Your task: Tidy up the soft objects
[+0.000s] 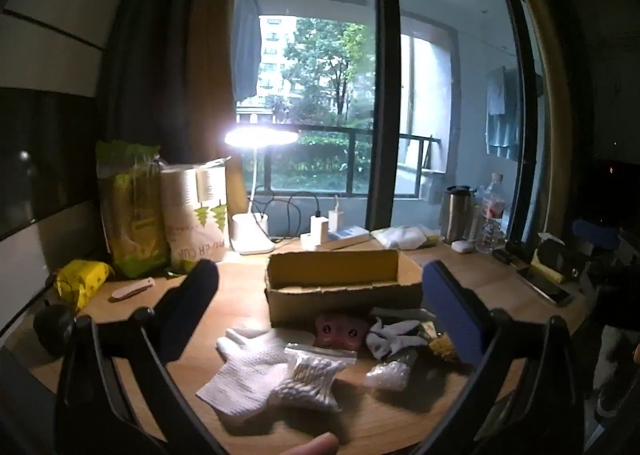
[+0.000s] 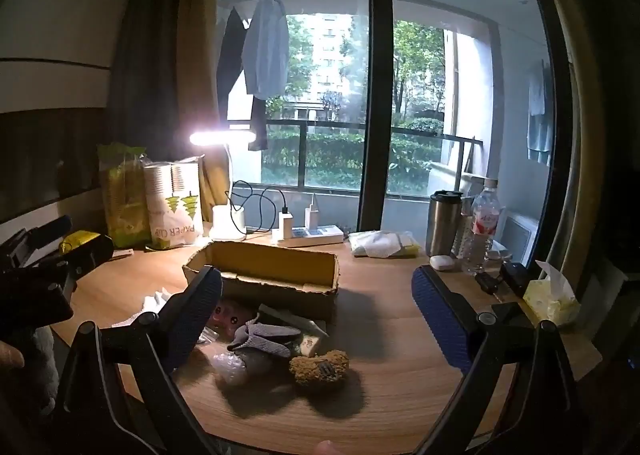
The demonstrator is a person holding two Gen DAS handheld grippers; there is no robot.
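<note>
While both your jaws stood wide and empty, the brown plush bear lower centre risked sliding off the wooden surface if nudged.

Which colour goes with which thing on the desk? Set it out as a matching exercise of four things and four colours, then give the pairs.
Things:
1. glove
2. plush bear
3. sock
4. cardboard box

Colours:
A. grey
B. tan, yellow inside
C. white
D. brown

Pairs: 1-C, 2-D, 3-A, 4-B
</note>
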